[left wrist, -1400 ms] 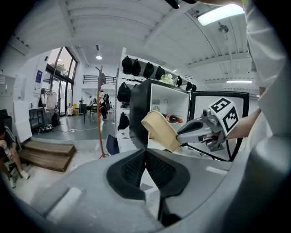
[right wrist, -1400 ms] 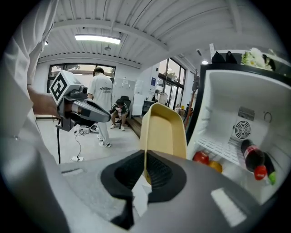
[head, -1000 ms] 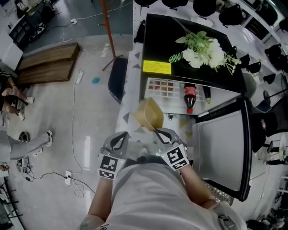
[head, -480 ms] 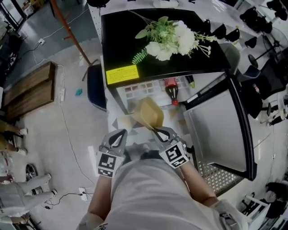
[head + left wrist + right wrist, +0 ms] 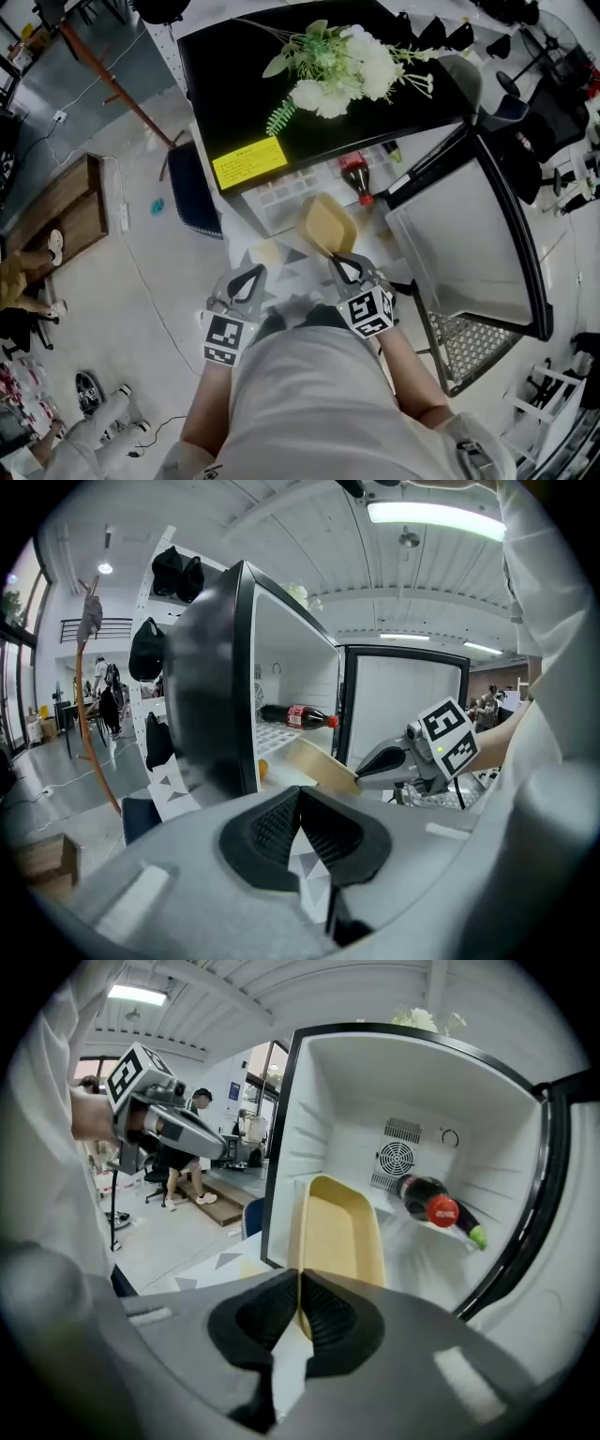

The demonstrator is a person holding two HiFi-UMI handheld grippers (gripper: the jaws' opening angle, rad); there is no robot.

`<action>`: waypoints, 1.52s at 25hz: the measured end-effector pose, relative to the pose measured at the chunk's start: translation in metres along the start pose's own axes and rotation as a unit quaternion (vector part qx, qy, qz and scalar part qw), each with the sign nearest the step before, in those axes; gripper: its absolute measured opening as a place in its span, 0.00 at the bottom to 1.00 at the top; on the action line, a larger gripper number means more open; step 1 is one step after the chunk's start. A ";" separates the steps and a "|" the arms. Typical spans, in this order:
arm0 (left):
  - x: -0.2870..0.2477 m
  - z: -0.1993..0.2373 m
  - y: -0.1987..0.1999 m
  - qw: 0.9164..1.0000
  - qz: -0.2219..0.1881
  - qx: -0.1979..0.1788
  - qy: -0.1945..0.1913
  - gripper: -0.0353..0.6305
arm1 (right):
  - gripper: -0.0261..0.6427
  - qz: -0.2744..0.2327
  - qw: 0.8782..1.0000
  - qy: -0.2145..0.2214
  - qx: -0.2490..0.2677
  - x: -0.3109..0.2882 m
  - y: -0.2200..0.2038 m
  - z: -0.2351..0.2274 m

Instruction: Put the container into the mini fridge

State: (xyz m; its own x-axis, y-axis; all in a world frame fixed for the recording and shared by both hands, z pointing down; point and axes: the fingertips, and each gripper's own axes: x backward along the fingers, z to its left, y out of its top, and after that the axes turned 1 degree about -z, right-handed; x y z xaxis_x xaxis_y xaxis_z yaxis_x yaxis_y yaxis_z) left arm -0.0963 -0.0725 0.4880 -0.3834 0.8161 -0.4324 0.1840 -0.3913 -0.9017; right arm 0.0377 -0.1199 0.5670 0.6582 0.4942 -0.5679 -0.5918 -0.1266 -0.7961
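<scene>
A tan rectangular container [image 5: 339,1237] stands on edge, its near rim clamped in my right gripper [image 5: 298,1309], which is shut on it. From the head view the container [image 5: 324,226] hangs just in front of the open mini fridge [image 5: 309,103], with my right gripper [image 5: 349,268] below it. In the left gripper view the container [image 5: 319,764] sits at the fridge mouth [image 5: 291,724]. My left gripper [image 5: 246,283] hovers left of it, jaws together with nothing between them [image 5: 300,841].
A cola bottle [image 5: 433,1203] and a green-tipped item [image 5: 476,1235] lie on the fridge's wire shelf. The fridge door [image 5: 464,239] swings open to the right. White flowers [image 5: 342,73] lie on the black fridge top. A person's legs [image 5: 84,431] show at lower left.
The container and my right gripper have moved closer to the fridge opening. The head camera has shifted, so the fridge now sits higher and more central.
</scene>
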 end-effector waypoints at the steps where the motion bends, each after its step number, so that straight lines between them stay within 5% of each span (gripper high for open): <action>1: 0.001 0.002 -0.002 1.000 0.003 -0.001 -0.002 0.07 | 0.06 0.006 1.000 -0.010 0.006 -0.003 -0.002 -0.002; 11: 0.017 0.016 -0.015 1.000 0.019 -0.002 0.001 0.07 | 0.06 0.057 0.995 -0.075 0.043 -0.045 -0.029 -0.027; 18: 0.031 0.025 -0.027 0.999 0.031 0.002 0.019 0.06 | 0.06 0.114 0.977 -0.125 0.131 -0.077 -0.046 -0.049; 38: 0.055 0.038 -0.043 0.995 0.044 0.035 0.087 0.07 | 0.07 0.167 0.937 -0.165 0.259 -0.143 -0.062 -0.093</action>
State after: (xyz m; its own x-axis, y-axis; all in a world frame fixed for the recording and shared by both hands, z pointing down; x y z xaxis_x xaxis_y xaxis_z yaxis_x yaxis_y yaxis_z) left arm -0.1600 -0.0268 0.5033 -0.2044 0.8360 -0.5092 0.1447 -0.4887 -0.8604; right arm 0.0235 -0.2625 0.6786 0.2672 0.7511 -0.6037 -0.9420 0.0714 -0.3281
